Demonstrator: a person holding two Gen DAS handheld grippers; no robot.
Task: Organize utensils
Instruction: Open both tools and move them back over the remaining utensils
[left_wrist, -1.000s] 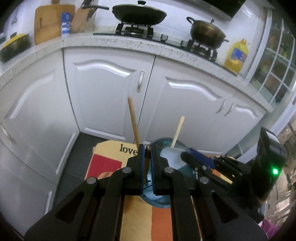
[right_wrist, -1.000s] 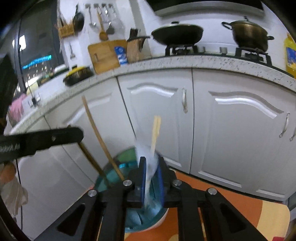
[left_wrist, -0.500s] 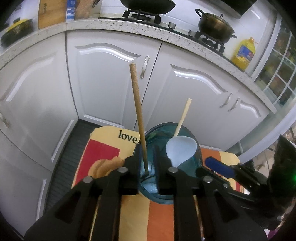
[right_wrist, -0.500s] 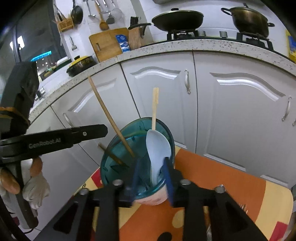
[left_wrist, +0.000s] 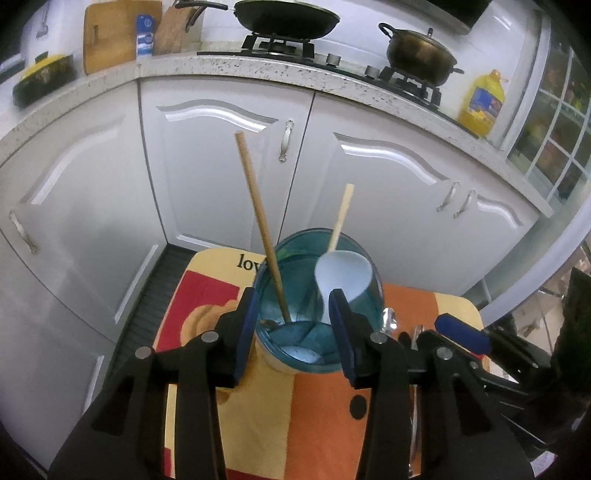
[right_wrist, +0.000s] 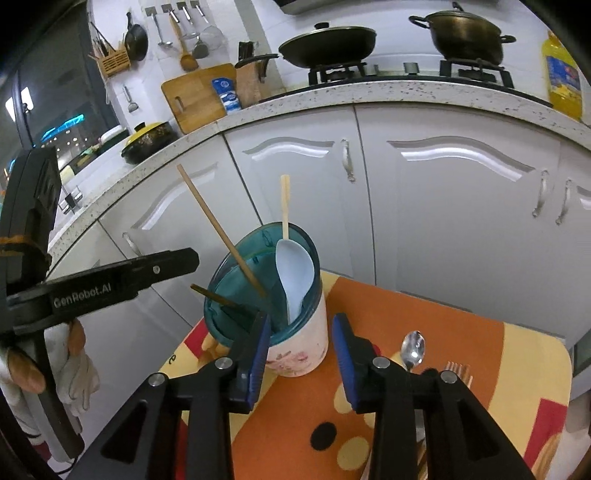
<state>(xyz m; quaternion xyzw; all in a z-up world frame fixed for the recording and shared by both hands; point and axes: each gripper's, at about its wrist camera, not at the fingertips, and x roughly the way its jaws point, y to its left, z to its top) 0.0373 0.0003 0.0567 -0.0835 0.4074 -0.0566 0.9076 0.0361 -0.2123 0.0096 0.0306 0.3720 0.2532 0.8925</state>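
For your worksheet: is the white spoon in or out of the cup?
In: the white spoon stands bowl-up inside the cup.

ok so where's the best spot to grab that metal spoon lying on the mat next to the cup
Grip the metal spoon by its handle, not the bowl. It lies flat on the mat with the bowl pointing toward the cabinets and the handle running back under the right tool, so come from above and pinch across the narrow handle. The bowl is rounded and would likely slip.
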